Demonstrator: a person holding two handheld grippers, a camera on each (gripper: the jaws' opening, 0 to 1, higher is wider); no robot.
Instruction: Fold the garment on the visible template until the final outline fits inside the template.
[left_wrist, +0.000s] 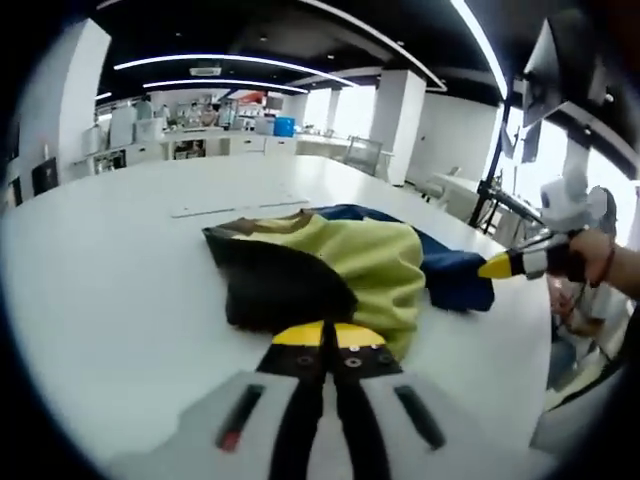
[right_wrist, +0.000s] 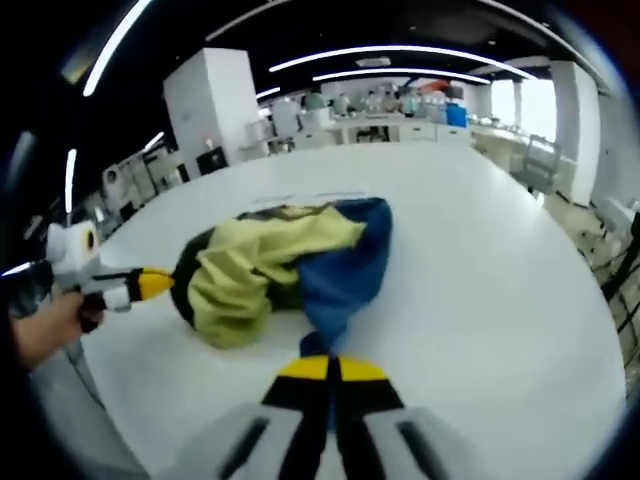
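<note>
A bunched garment (left_wrist: 350, 262) of yellow-green, black and blue cloth lies on the white table (left_wrist: 120, 280). In the left gripper view my left gripper (left_wrist: 325, 335) is shut, its yellow tips at the garment's near black and yellow-green edge. The right gripper (left_wrist: 497, 267), held in a hand, meets the blue part at the right. In the right gripper view the garment (right_wrist: 270, 265) narrows to a blue point that runs into my shut right gripper (right_wrist: 328, 368). The left gripper (right_wrist: 152, 285) touches the cloth's dark left end. Faint template lines (left_wrist: 240, 208) show on the table beyond the garment.
The table (right_wrist: 480, 260) stretches wide and white around the garment. A hand (right_wrist: 45, 335) holds the left gripper past the table's left edge. Counters with lab gear (left_wrist: 200, 135), white pillars (left_wrist: 400, 120) and a chair (right_wrist: 540, 160) stand far behind.
</note>
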